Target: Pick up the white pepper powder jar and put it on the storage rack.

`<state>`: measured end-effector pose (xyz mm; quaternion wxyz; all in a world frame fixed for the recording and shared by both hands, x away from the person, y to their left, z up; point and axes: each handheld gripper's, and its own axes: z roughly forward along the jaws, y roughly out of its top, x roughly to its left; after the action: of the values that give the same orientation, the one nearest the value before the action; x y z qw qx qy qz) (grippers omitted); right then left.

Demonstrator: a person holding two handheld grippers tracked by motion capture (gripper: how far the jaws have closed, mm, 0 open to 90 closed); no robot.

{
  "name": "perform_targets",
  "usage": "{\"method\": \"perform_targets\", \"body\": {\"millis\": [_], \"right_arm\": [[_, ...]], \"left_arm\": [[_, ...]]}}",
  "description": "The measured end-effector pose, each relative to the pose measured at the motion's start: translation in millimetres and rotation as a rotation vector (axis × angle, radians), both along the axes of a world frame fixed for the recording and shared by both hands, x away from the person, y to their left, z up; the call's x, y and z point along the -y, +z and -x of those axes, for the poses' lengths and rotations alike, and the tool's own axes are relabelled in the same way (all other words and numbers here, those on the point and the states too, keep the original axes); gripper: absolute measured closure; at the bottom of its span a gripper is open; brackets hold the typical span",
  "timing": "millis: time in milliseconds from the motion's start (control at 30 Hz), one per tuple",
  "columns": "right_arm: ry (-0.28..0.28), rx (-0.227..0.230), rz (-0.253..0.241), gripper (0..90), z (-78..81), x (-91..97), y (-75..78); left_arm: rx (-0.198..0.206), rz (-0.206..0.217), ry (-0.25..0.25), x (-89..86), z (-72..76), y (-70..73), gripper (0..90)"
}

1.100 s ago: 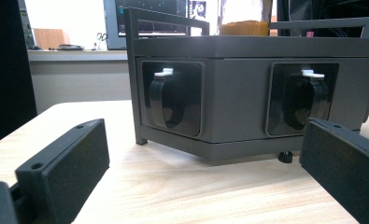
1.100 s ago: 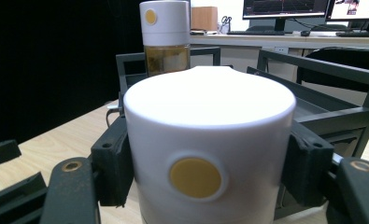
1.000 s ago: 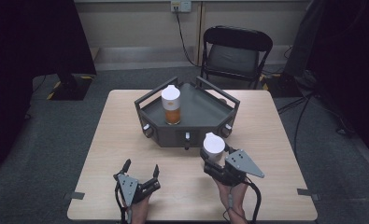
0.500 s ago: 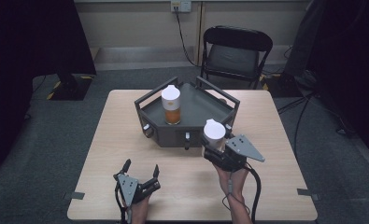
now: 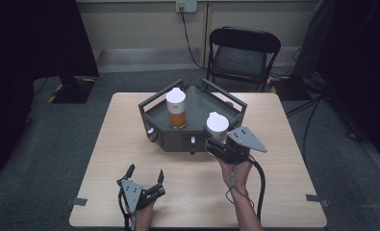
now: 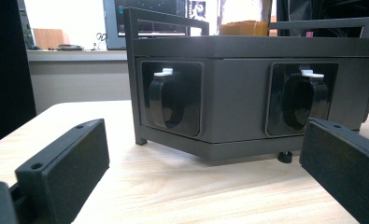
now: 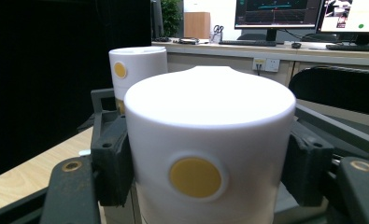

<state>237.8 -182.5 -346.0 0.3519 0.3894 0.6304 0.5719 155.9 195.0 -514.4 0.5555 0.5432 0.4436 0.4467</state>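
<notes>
- At the lower left of the high view we find the left gripper (image 5: 144, 174) low over the table (image 5: 106, 159), its jaws spread wide with nothing between them; in its own view the two black pads frame bare wood and the front wall of the dark tray (image 6: 247, 116).
- At the centre of the high view the tray (image 5: 154, 113) stands on the far half of the table. One white-capped bottle (image 5: 176, 108) with amber contents stands upright inside it, toward its left part.
- Right of centre, the right gripper (image 5: 215, 140) is clamped on a second bottle (image 5: 217, 126), held upright at the tray's near right edge. In the right gripper view both pads press the white cap (image 7: 210, 140) from either side, and the first bottle (image 7: 136, 67) shows behind at the upper left.
- Whether the held bottle hangs just over the tray floor or just short of the rail, we cannot tell.
- We judge the step in hand to be carrying the second bottle into the tray beside the first.
- The next move calls for clearing the rail, keeping the bottle upright, lowering it onto a bare part of the floor apart from the first bottle, then opening the jaws.
</notes>
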Motion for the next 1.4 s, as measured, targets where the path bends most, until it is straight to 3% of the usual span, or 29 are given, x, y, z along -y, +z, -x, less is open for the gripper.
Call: {"method": "perform_targets", "body": {"millis": [867,1400], "right_arm": [[-0.027,-0.001,0.001,30.2,-53.7,-24.5,27.5],[-0.054,-0.002,0.031,30.2,-84.7,-42.2,24.3]], "left_arm": [[0.000,0.000,0.000,0.0,0.0,0.0,0.5],[0.000,0.000,-0.001,-0.2,-0.1,-0.1,0.5]]}}
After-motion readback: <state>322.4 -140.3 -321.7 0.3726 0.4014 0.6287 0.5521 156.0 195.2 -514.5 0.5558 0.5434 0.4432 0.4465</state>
